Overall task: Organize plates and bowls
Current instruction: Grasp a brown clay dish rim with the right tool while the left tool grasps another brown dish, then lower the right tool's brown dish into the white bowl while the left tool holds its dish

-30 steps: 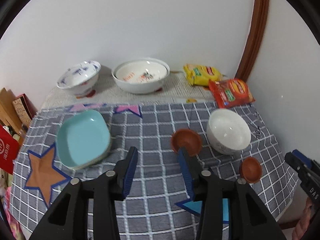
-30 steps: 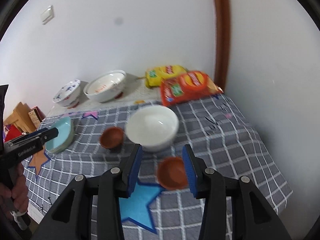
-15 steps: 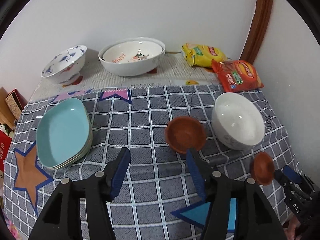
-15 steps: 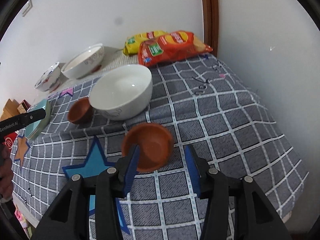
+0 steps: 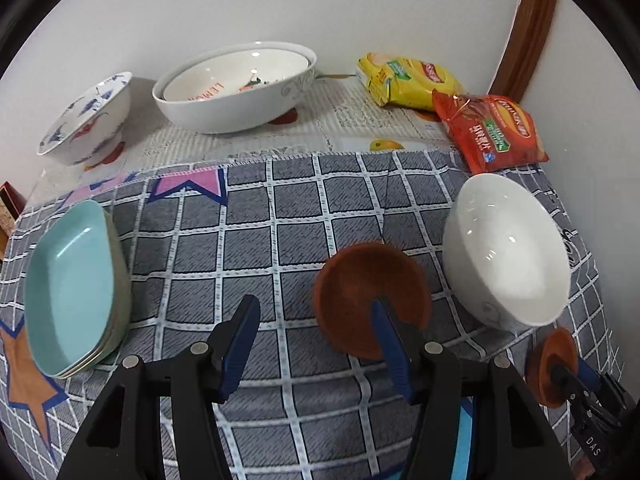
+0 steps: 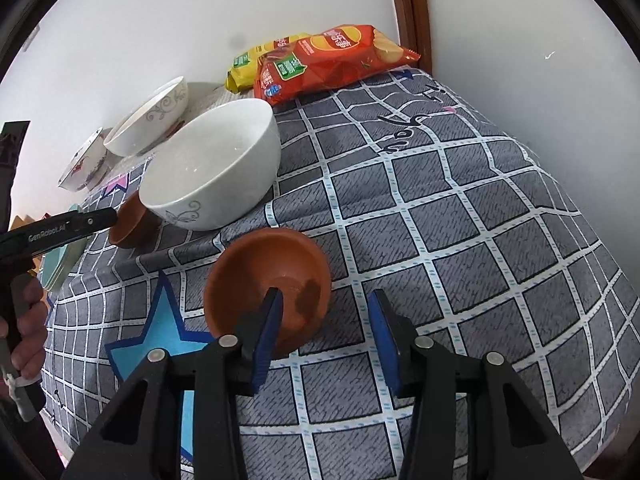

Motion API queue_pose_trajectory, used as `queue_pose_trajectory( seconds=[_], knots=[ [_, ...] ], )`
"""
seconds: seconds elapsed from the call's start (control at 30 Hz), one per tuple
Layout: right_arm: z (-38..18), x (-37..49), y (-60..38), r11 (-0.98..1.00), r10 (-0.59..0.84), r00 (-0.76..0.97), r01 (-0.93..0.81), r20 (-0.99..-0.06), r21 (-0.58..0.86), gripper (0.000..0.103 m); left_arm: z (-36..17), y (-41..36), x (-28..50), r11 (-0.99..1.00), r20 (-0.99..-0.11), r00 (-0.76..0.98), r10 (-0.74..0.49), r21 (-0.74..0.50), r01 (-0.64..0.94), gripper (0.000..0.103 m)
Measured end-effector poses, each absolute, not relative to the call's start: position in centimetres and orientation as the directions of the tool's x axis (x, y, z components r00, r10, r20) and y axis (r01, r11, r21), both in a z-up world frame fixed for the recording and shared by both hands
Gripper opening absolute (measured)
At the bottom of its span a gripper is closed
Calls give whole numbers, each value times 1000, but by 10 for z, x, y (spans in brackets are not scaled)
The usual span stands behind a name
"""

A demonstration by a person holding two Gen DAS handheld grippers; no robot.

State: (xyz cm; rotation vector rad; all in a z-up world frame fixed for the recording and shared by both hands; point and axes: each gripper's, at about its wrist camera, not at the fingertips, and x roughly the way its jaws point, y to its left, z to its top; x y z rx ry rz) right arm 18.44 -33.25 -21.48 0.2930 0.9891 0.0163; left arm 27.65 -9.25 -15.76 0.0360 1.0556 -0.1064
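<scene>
Two small brown bowls sit on the checked cloth. In the left wrist view my left gripper [image 5: 316, 320] is open, its right finger reaching into one brown bowl [image 5: 360, 292] over the near rim. In the right wrist view my right gripper [image 6: 326, 308] is open, its left finger inside the other brown bowl [image 6: 264, 280], the near rim between the fingers. A white bowl [image 5: 508, 248] stands between the two brown bowls; it also shows in the right wrist view [image 6: 212, 168]. Stacked teal plates [image 5: 72, 284] lie at the left.
At the back stand a large white bowl with print [image 5: 236, 84] and a blue-patterned bowl [image 5: 88, 120]. A yellow snack bag [image 5: 404, 80] and a red snack bag [image 5: 488, 128] lie at the back right by the wall. The table edge drops off at the right.
Both grippers have moved forward and down toward the brown bowls; each now has one finger over its bowl's rim. The bowls have not moved.
</scene>
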Motion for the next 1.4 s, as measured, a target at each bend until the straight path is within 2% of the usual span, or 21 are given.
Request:
queue_pose_trajectory(
  seconds=[0.27, 0.4, 0.57, 0.9, 1.4],
  knots=[
    [-217, 191, -330, 960, 142, 552, 125, -822, 249, 31, -170, -92, 289, 990, -875, 469, -120, -69, 124, 49],
    [-218, 192, -327, 961, 137, 551, 126, -823, 245, 26, -173, -91, 293, 988, -878, 459, -132, -81, 131, 41],
    [-219, 194, -323, 963, 132, 547, 125, -827, 237, 20, -175, -92, 295, 987, -880, 454, -138, -86, 134, 36],
    [-219, 193, -322, 968, 114, 556, 126, -823, 219, 14, -183, -91, 297, 983, -890, 426, -162, -109, 145, 18],
    [-209, 189, -318, 964, 105, 580, 142, -808, 227, 8, -172, -89, 292, 979, -879, 440, -185, -124, 165, 8]
  ],
)
